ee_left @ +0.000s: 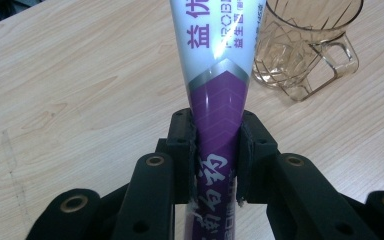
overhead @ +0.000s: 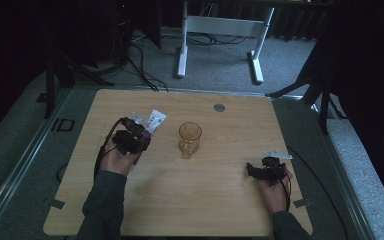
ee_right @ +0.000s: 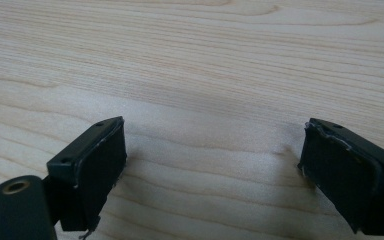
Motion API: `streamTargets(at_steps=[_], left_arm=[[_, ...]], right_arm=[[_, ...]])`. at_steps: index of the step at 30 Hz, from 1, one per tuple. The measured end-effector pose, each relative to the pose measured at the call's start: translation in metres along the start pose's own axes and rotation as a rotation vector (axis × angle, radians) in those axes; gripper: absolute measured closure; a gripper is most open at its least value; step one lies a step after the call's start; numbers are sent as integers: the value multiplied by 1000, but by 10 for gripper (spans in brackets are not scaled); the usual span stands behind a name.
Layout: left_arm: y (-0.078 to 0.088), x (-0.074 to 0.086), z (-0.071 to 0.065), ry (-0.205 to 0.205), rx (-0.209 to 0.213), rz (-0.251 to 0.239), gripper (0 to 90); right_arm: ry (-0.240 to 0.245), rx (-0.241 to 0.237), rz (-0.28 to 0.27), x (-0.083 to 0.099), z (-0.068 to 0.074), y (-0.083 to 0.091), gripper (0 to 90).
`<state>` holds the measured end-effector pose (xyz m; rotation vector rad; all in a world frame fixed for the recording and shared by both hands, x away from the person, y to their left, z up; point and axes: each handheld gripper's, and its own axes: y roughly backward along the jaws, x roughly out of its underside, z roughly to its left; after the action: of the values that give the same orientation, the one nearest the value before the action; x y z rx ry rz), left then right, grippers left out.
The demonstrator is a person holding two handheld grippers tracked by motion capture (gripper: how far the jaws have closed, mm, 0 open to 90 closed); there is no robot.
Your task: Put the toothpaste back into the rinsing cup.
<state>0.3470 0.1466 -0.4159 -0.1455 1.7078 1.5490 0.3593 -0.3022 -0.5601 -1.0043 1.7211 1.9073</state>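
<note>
A white and purple toothpaste tube (ee_left: 215, 95) is clamped between the pads of my left gripper (ee_left: 215, 155), which is shut on its purple lower part. In the high view the tube (overhead: 153, 121) sticks up and away from the left gripper (overhead: 136, 138), left of centre on the table. A clear amber plastic mug (overhead: 190, 138) stands in the middle of the table; in the left gripper view the mug (ee_left: 305, 47) is just right of the tube. My right gripper (ee_right: 212, 165) rests low over bare wood with its jaws wide apart and nothing between them; it sits near the table's right front (overhead: 261, 170).
The wooden table (overhead: 215, 200) has a round grey cable cap (overhead: 219, 107) near its far edge. A small white piece (overhead: 278, 154) lies just beyond the right hand. White desk legs (overhead: 182, 55) and cables stand on the floor behind.
</note>
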Motion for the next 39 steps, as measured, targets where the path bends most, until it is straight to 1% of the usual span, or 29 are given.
streamTargets(at_steps=[8,10,15,17,18,23,29,33,39], left_arm=[[1,-3,0,15,-5,-36,721],[1,-4,0,19,1,-39,721],[1,-6,-1,18,-4,-57,721],[1,-6,-1,18,-4,-57,721],[2,-8,-1,20,-2,-73,721],[1,-11,-1,38,-3,-93,721],[0,-12,-2,46,-6,-94,721],[0,-13,-2,55,-8,-109,721],[-1,-14,-1,62,-11,-117,721]], right_arm=[[-1,0,1,0,0,0,110],[-1,0,0,0,0,0,111],[-2,0,0,0,0,0,111],[-2,0,0,0,0,0,111],[-2,0,1,0,0,0,111],[-2,0,0,0,0,0,111],[-2,0,1,0,0,0,111],[-2,0,1,0,0,0,110],[-2,0,1,0,0,0,111]])
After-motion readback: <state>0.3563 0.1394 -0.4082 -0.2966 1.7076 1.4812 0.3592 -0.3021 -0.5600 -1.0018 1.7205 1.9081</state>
